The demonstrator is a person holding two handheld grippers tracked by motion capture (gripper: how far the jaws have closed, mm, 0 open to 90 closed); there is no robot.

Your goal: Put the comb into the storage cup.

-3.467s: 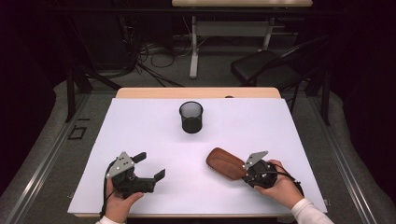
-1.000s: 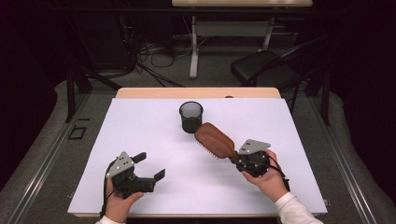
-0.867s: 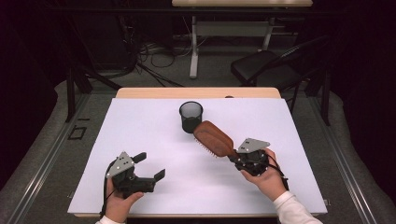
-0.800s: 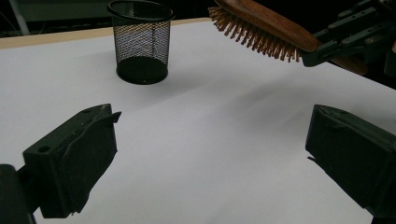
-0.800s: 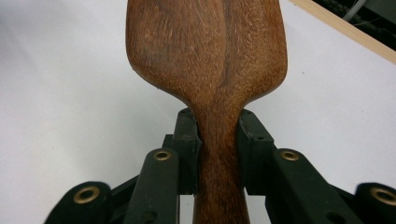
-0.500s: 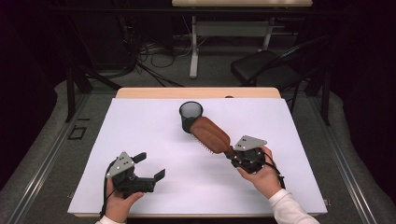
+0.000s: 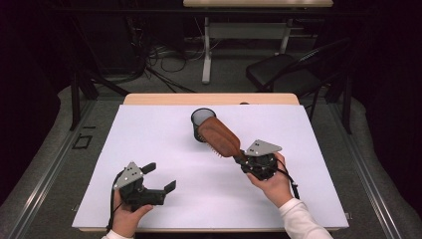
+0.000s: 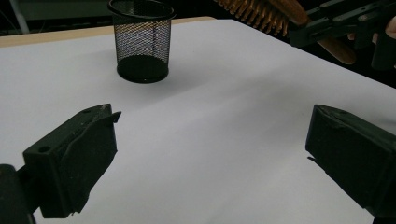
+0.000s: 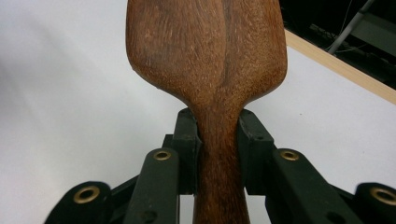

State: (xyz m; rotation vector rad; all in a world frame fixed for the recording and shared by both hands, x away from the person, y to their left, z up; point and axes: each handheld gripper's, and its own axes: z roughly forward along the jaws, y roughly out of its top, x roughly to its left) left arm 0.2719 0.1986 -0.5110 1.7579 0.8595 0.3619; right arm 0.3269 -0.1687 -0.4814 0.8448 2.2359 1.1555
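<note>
Wooden hairbrush [image 7: 219, 136]: clamped by its handle in right gripper [image 7: 247, 161], head held over mesh cup [image 7: 201, 120] at far centre. Tilting upright before lowering is advised. Left gripper [image 7: 155, 178]: released, near left.

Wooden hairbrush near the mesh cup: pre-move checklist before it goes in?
1. Right hand-held gripper clamped on the brown wooden hairbrush handle: ok.
2. Brush head over the black wire-mesh cup: ok, its tip overlaps the rim in the high view.
3. Cup upright: ok.
4. Cup holds nothing: cannot tell.
5. Left hand-held gripper open, away from the cup: ok.
6. White table surface around the cup free: ok.
</note>
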